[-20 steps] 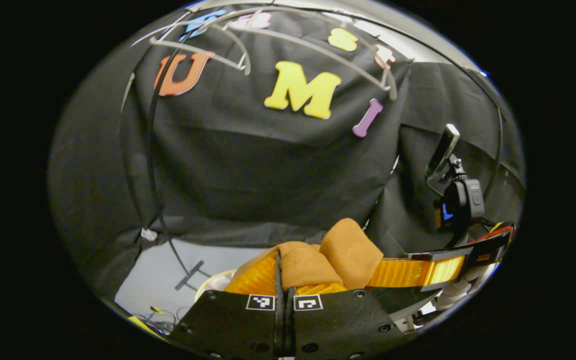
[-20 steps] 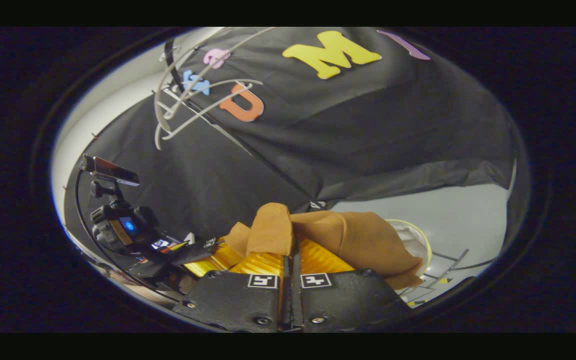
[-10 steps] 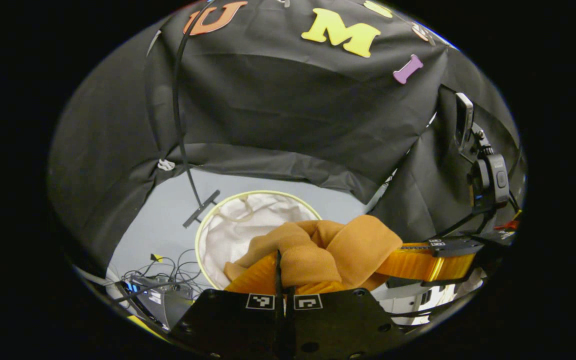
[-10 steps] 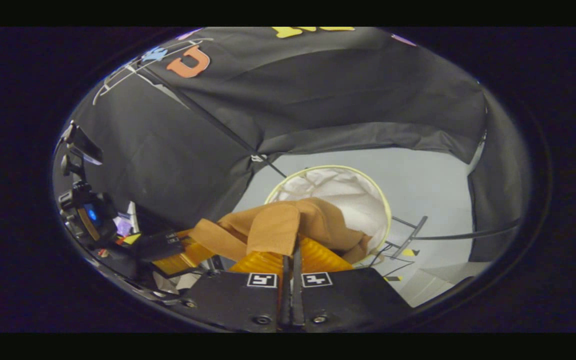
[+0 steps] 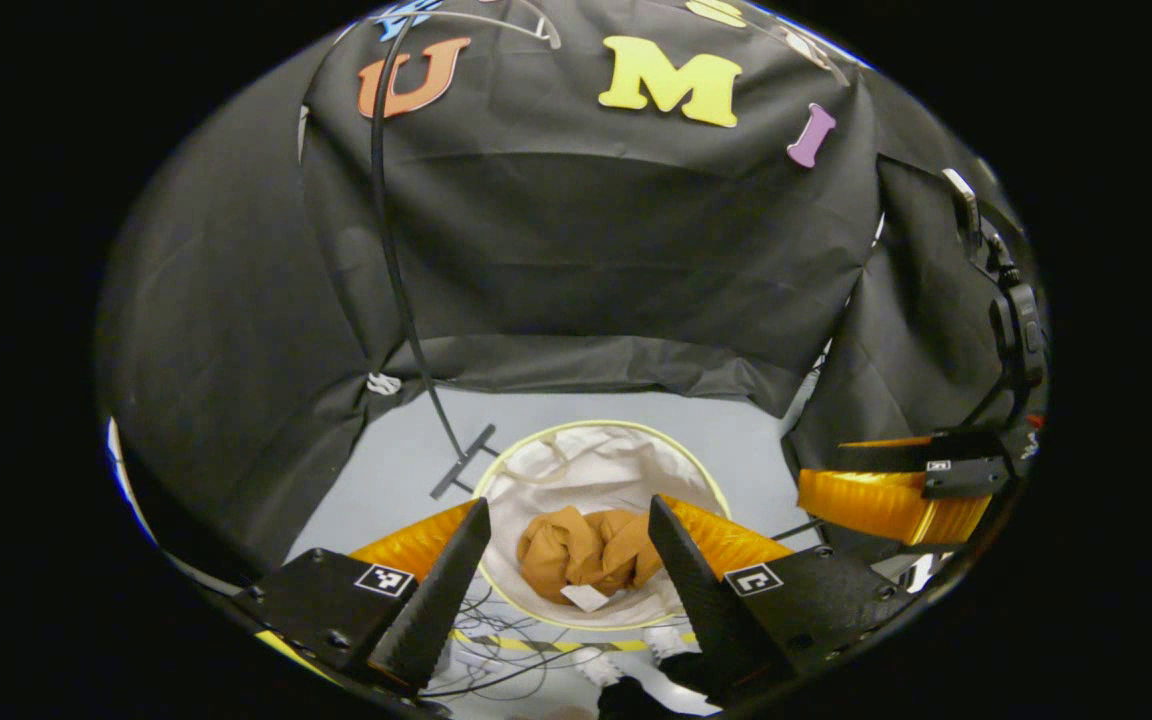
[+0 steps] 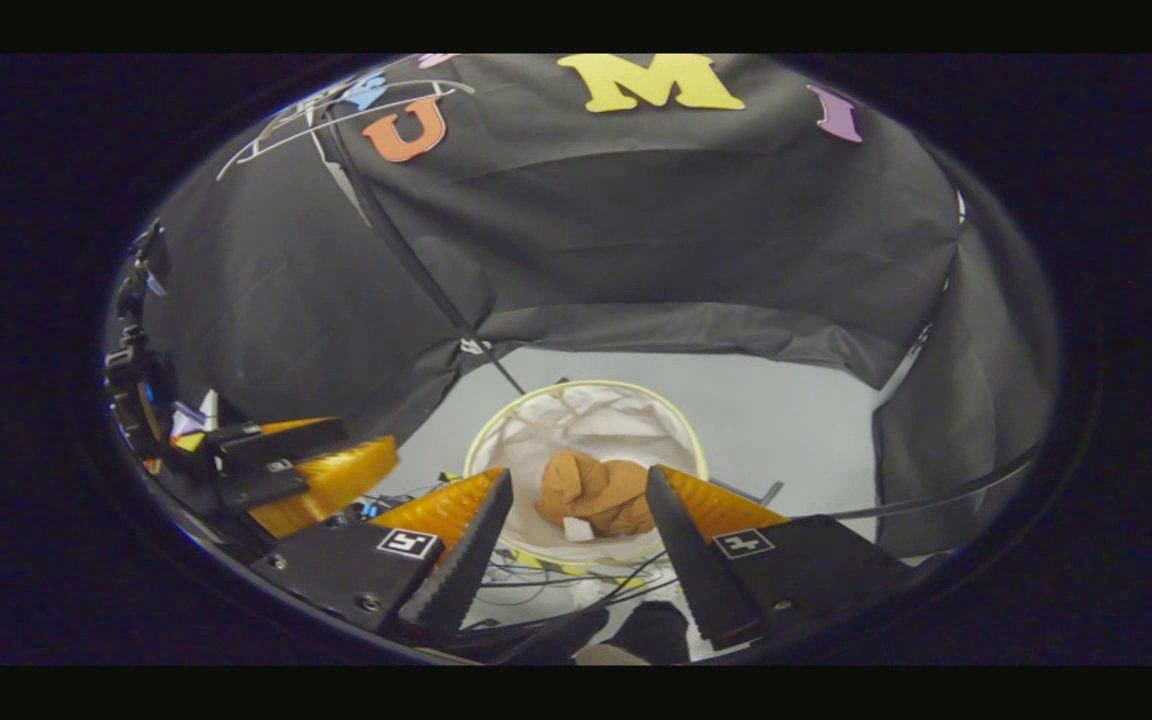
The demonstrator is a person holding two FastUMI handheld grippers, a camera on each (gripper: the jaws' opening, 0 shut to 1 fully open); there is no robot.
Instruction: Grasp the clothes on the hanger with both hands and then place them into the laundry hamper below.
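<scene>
The left gripper (image 5: 561, 575) is wide open and holds nothing. Between its two fingers and below them, the brown clothes (image 5: 586, 548) lie crumpled inside the laundry hamper (image 5: 576, 470), on its white lining, apart from the round rim on all sides. The right gripper (image 6: 576, 560) is also spread wide and empty; in the right gripper view the clothes (image 6: 601, 495) sit again in the gap between the fingers, lower down in the hamper (image 6: 586, 410). The grey floor (image 5: 396, 470) is free around the far side of the hamper. Some cables (image 5: 496, 610) lie on the floor at the near rim, under the gripper.
</scene>
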